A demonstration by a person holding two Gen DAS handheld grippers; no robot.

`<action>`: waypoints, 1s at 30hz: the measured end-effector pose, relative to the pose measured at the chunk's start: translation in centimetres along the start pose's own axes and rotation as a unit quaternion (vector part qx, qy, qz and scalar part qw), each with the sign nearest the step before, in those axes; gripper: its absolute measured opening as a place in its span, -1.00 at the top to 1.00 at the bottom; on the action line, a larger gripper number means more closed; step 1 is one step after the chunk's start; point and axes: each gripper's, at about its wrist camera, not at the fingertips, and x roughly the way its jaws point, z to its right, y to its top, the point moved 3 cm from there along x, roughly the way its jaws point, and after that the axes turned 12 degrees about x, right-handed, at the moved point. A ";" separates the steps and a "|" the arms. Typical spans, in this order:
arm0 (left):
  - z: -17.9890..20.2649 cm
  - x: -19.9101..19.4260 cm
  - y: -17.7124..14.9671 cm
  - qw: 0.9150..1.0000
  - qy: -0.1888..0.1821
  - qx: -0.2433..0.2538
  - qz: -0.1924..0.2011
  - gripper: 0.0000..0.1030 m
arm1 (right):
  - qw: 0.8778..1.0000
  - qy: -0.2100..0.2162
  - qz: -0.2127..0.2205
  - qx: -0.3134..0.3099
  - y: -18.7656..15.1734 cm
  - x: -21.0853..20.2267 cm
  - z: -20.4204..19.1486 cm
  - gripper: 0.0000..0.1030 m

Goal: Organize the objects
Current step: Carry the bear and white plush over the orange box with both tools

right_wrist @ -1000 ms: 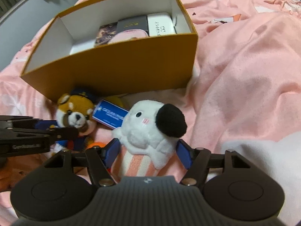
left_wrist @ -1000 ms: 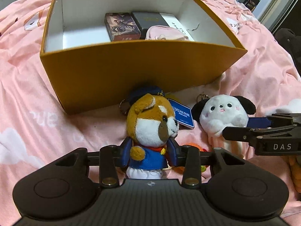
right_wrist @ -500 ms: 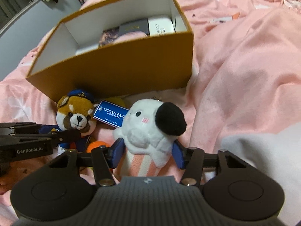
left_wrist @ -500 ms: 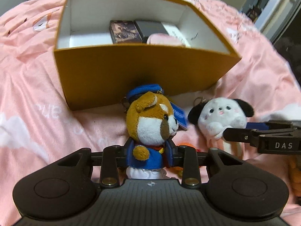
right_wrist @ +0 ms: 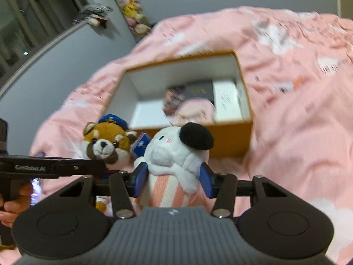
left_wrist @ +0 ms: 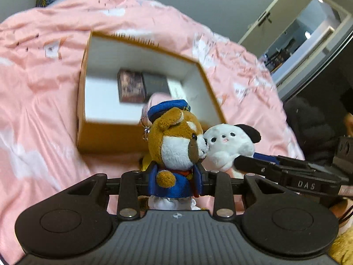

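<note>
Bed (left_wrist: 39,114): covered by a pink blanket with white patches, rumpled, sloping on the right side in the right wrist view.
Box (left_wrist: 106,137): orange outside, white inside, open-topped, on the blanket beyond both toys; near wall facing the cameras.
Box contents: a patterned pack (left_wrist: 131,86), a dark pack (left_wrist: 155,84) beside it, a white pack (right_wrist: 227,101) by the right wall and a pink soft item (right_wrist: 195,110) in front; left part of the floor bare.
White dog toy (right_wrist: 174,159): upright, long axis vertical, black ear to the right, pink-striped body below; above the blanket, in front of the near wall.
Red panda toy (left_wrist: 176,143): upright, blue cap on top, face turned toward the dog toy, heads touching or nearly so; a blue tag (right_wrist: 141,146) between them.
Right hand-held gripper (right_wrist: 174,182): closed on the white dog toy's body, blue pads pressed to both sides.
Left hand-held gripper (left_wrist: 175,180): clamped on the red panda toy's blue jacket.
Obstruction: toys crowd each other side by side; each tool's finger reaching across the other's view.
Background: more plush toys (right_wrist: 132,11) against the wall, blurred.
</note>
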 end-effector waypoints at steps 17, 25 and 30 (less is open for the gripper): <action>-4.6 5.1 7.7 0.991 0.123 -0.018 -0.041 0.28 | 0.999 0.012 0.037 0.034 8.8 9.1 -1.9 -0.01; -5.9 8.2 7.8 0.984 0.167 -0.022 -0.063 0.30 | 0.999 0.009 -0.018 0.048 7.9 15.1 -1.6 -0.01; -5.8 9.0 7.4 0.976 0.207 0.008 -0.062 0.30 | 0.998 0.016 -0.046 0.038 7.6 17.1 -1.4 -0.01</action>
